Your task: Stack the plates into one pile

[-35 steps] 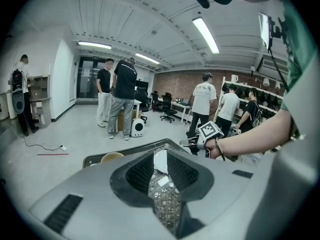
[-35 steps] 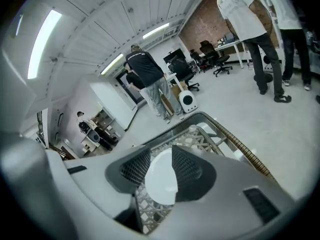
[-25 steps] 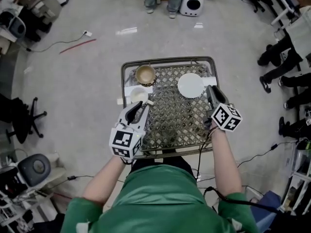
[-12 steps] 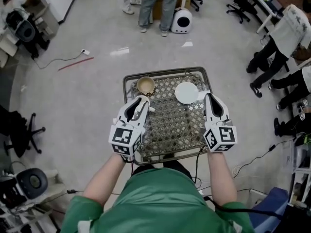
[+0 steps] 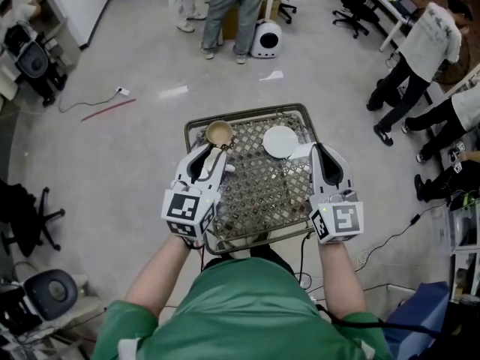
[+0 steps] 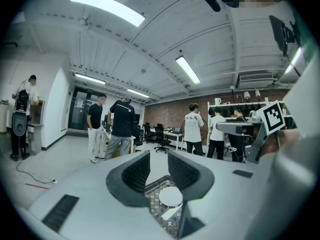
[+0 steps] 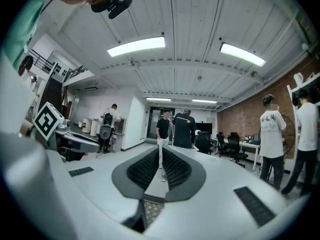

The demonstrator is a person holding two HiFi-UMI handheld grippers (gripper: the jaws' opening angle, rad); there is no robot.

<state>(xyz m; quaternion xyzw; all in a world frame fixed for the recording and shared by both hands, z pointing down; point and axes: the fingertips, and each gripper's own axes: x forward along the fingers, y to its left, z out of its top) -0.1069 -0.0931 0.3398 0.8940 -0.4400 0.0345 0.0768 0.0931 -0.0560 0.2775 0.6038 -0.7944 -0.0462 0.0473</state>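
1. Jaws of the left gripper (image 5: pixel 210 154) are opening, with nothing between them. It is held about level above the mesh cart (image 5: pixel 255 197), probably to stand clear of the crockery. Its cube (image 5: pixel 186 214) carries a square black-and-white marker, no words.
2. Tan bowl (image 5: pixel 220 133) sits at the cart's far left corner, apart from the plate.
3. White plate (image 5: pixel 280 141) lies far right on the mesh. Whether it is a single plate or a finished pile cannot be told.
4. Right gripper (image 5: pixel 321 153) has its jaws pressed together and holds nothing. It is held above the cart's right edge, likely between moves. No brand is legible anywhere.
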